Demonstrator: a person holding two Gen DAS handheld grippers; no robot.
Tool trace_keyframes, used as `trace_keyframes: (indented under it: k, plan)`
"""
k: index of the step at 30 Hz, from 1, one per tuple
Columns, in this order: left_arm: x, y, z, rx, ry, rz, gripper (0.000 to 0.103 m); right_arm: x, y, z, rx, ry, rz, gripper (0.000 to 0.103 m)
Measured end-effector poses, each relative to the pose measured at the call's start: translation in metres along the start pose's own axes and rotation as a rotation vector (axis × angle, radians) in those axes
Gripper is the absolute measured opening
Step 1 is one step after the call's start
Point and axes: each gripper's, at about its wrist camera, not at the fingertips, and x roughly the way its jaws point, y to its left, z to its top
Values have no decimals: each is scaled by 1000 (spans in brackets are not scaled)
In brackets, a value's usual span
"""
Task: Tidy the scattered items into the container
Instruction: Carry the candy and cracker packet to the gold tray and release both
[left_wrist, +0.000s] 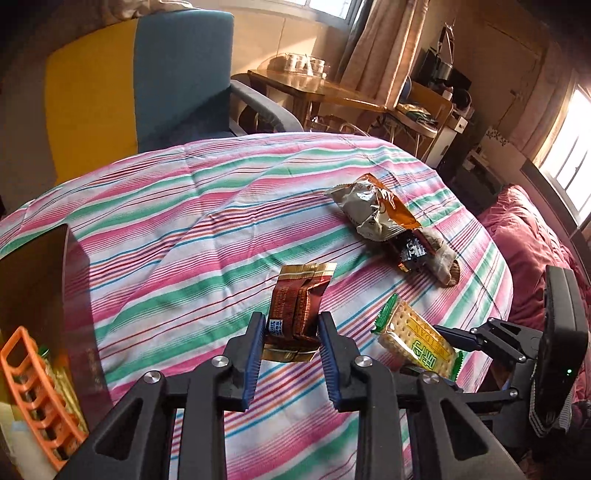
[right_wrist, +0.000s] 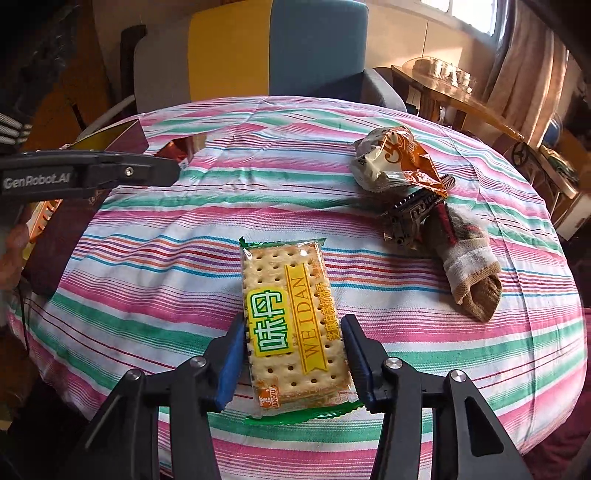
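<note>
A brown and gold snack packet (left_wrist: 295, 314) hangs just above the striped cloth, and my left gripper (left_wrist: 291, 332) is shut on its lower half. My right gripper (right_wrist: 293, 332) is shut on a clear cracker packet (right_wrist: 291, 321) with a yellow and green label; the same cracker packet (left_wrist: 413, 339) shows tilted in the left wrist view. An orange plastic basket (left_wrist: 29, 387) holding packets sits at the far left, beside a dark box (left_wrist: 44, 280). A crumpled white and orange wrapper (right_wrist: 391, 158), a dark toy (right_wrist: 413, 214) and a sock (right_wrist: 469, 273) lie on the cloth's right side.
The striped cloth (right_wrist: 184, 258) covers a rounded table. A blue and yellow chair (left_wrist: 147, 74) stands behind it, a wooden side table (left_wrist: 314, 88) farther back, and a red quilt (left_wrist: 524, 236) to the right. The cloth's middle and far side are bare.
</note>
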Motion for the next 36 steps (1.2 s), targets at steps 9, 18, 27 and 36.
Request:
trace_keyframes:
  k: [9, 18, 27, 36]
  plan:
    - [-75, 46, -36, -123, -132, 120, 29, -18, 51, 10, -76, -62, 44, 51]
    - [-127, 126, -67, -269, -193, 295, 29, -36, 125, 39, -179, -135, 179, 51]
    - [-130, 182, -93, -342, -171, 425, 29, -39, 214, 74, -312, -171, 293, 51]
    - [-127, 213, -111, -375, -146, 495, 29, -14, 264, 106, -326, -136, 305, 51]
